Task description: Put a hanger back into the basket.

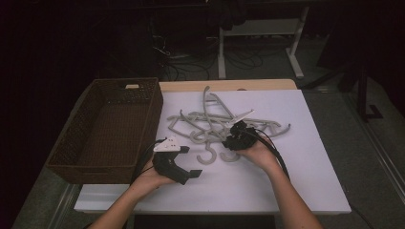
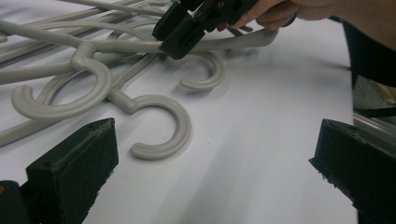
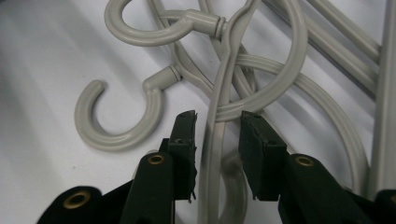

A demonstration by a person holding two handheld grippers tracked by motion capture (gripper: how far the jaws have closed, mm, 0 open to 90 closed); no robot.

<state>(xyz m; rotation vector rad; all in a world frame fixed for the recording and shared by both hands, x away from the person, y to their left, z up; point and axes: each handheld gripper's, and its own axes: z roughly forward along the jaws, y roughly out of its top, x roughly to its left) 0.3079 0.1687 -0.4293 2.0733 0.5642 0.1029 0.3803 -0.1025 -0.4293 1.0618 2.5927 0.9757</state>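
Observation:
A tangled pile of grey plastic hangers (image 1: pixel 215 123) lies on the white board. My right gripper (image 1: pixel 234 136) reaches into the pile's near edge. In the right gripper view its jaws (image 3: pixel 218 119) straddle one thin hanger arm (image 3: pixel 212 154), with a small gap on each side, so the pads do not press it. My left gripper (image 1: pixel 190 162) is low over the board beside the basket, left of the pile. In the left gripper view its jaws (image 2: pixel 215 140) stand wide open and empty. A hanger hook (image 2: pixel 168 126) lies just ahead, and the right gripper (image 2: pixel 182 35) is beyond it.
A brown wicker basket (image 1: pixel 90 167) stands at the table's left, with nothing visible inside. The white board (image 1: pixel 296 162) has bare room to the right and in front of the pile. Table legs and cables show on the dark floor behind.

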